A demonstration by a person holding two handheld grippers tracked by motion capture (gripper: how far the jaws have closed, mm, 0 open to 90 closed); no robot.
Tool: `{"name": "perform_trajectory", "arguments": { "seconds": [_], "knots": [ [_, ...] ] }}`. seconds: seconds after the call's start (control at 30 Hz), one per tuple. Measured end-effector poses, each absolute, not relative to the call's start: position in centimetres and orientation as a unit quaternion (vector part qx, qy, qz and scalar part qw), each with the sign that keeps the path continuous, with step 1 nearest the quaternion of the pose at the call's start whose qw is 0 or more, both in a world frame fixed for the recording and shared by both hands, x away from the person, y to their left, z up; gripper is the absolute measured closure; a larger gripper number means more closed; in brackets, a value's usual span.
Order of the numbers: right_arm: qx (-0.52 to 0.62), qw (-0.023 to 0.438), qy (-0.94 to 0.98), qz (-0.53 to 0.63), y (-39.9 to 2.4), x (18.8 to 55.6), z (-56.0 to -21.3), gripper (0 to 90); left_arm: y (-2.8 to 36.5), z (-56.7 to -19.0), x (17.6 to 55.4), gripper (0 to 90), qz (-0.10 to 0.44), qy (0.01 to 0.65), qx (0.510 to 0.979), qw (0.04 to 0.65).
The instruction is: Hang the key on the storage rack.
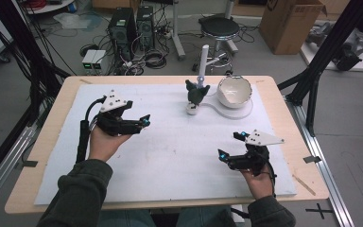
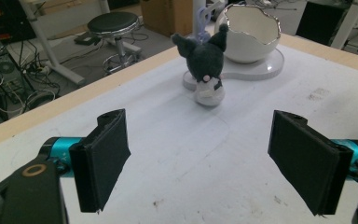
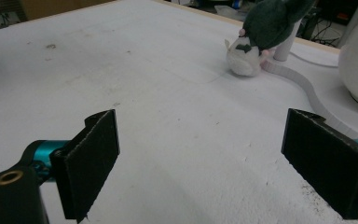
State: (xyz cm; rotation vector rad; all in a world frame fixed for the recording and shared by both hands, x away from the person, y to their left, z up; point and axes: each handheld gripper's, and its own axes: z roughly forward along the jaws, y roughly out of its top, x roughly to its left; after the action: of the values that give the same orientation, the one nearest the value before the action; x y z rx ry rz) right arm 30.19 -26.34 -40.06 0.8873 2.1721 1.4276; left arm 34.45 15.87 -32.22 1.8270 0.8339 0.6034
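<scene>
Plush toy (image 1: 197,93) sits well beyond both hand-held grippers.

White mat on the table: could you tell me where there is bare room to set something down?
The white mat lies bare between the left gripper and the right gripper, and along its near edge. It is crowded at the far edge, where the plush toy stands beside the egg-shaped bowl.

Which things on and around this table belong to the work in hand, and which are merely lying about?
In the work: plush toy, eggshell-shaped white bowl, left gripper, right gripper, both open.

Lying about: stool, cardboard box, computer towers.
</scene>
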Motion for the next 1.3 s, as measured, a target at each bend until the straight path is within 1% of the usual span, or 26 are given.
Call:
{"name": "perform_trajectory", "arguments": {
  "seconds": [0.23,0.77,1.3],
  "knots": [
    [0.314,0.196,0.777,0.508,-26.3,30.3,-40.1,10.5,17.2,-33.0,33.4,19.4,0.248,0.354,0.754,0.495],
    [0.323,0.19,0.774,0.511,-26.5,30.3,-40.2,10.5,17.9,-33.6,32.5,18.5,0.254,0.357,0.747,0.499],
    [0.326,0.193,0.771,0.511,-26.6,30.3,-40.2,10.5,18.7,-34.2,31.6,18.4,0.255,0.358,0.74,0.508]
  ]
}}
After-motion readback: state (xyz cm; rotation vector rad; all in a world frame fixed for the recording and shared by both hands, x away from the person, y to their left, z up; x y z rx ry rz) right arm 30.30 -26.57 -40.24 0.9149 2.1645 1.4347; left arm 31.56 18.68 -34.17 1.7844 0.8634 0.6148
